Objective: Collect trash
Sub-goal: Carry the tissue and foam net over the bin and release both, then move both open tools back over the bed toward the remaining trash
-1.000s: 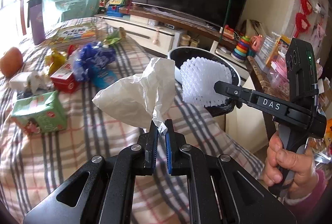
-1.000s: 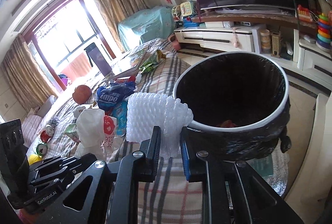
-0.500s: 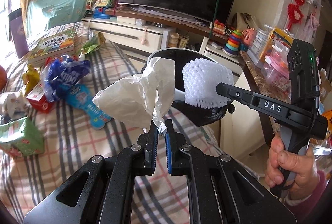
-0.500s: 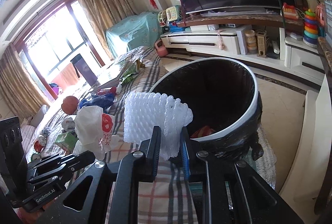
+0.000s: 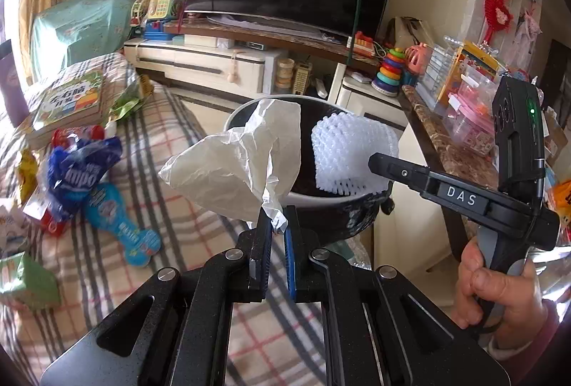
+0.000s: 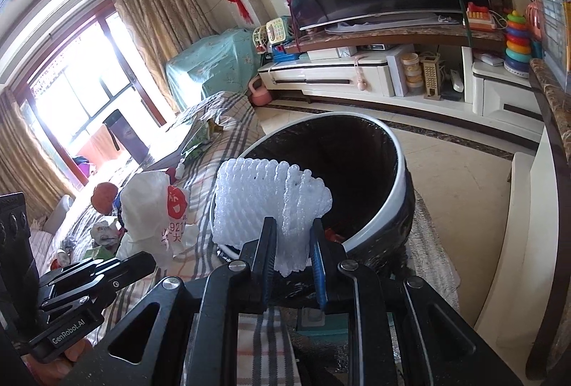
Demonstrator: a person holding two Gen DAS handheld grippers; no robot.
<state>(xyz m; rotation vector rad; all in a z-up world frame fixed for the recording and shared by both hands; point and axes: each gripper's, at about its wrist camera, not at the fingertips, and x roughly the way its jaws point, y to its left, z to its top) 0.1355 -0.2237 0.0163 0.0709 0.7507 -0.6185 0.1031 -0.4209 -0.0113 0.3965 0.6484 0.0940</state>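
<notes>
As both views now frame the bin far larger than a second ago, the carry is near its end.

Left view, claw: the left claw (image 5: 274,245) is clenched on the twisted tail of a white plastic bag (image 5: 238,164), which billows up and to the left of the tips.
Left view, change: the black bin (image 5: 332,207) has swung from ahead and to the right to straight ahead of the tips, just past them; the bag's upper corner now overlaps the rim.
Left view, other claw: the right claw (image 5: 373,161), in from the right, holds a white foam net (image 5: 353,155) over the bin's mouth.
Left view, leftovers: a blue wrapper (image 5: 80,168) and other litter lie on the plaid bed (image 5: 171,207), well off to the left.

Right view, claw: the right claw (image 6: 293,255) grips the foam net (image 6: 271,200) by its lower edge, pads pressed into it.
Right view, change: the bin (image 6: 371,207) has grown and drawn close; its dark mouth opens directly beyond the net, something red at the bottom.
Right view, other claw: the left claw (image 6: 142,262), lower left, carries the bag (image 6: 150,207) beside the rim, not yet over it.

Meaning: the net looks ready to drop; the bag likely needs a little more reach to the right first.
</notes>
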